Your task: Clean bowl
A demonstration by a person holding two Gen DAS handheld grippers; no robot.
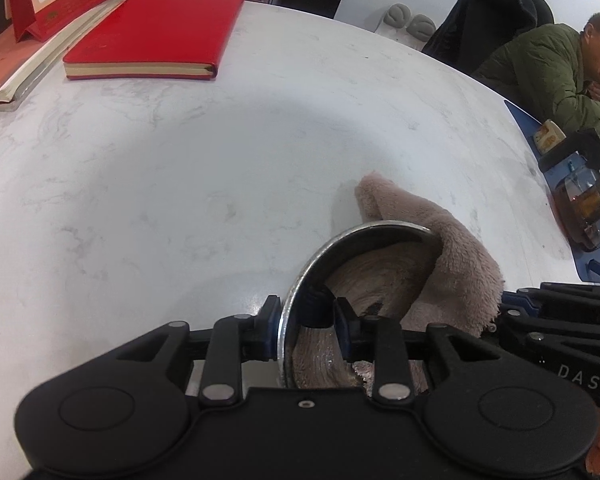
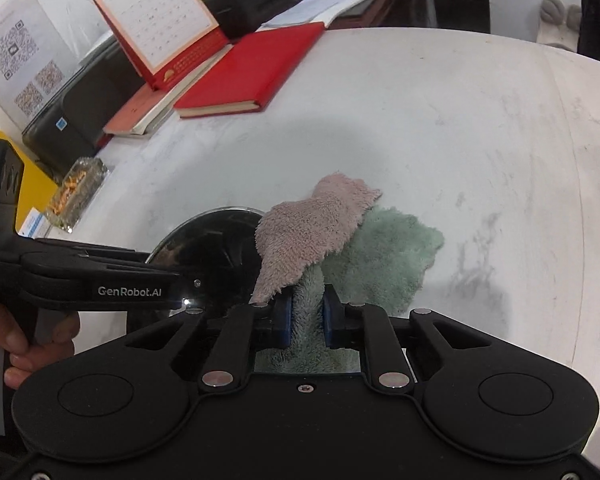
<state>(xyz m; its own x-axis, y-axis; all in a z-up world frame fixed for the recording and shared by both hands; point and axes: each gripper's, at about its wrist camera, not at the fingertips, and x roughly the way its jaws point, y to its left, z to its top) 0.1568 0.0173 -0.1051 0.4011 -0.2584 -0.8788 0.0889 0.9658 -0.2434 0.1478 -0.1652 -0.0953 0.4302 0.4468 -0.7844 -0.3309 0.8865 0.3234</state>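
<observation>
A steel bowl (image 1: pixel 340 238) is tipped up on its side over the white marble table (image 1: pixel 160 184). My left gripper (image 1: pixel 308 322) is shut on its rim, one finger outside the wall and one inside. A fluffy cloth (image 2: pixel 312 236), pink on one face and green on the other, hangs over the bowl's right rim (image 2: pixel 220 212). My right gripper (image 2: pixel 308 316) is shut on a bunched fold of this cloth beside the bowl. The same cloth (image 1: pixel 460 268) shows pink in the left wrist view, and the shiny bowl wall reflects it.
A red notebook (image 1: pixel 152 28), a desk calendar (image 2: pixel 160 20) and stacked books lie at the table's far left. A glass dish (image 2: pixel 76 192) sits near the left edge. A glass teapot (image 1: pixel 588 204) stands on a blue mat at right, where a person in a green jacket (image 1: pixel 548 68) sits.
</observation>
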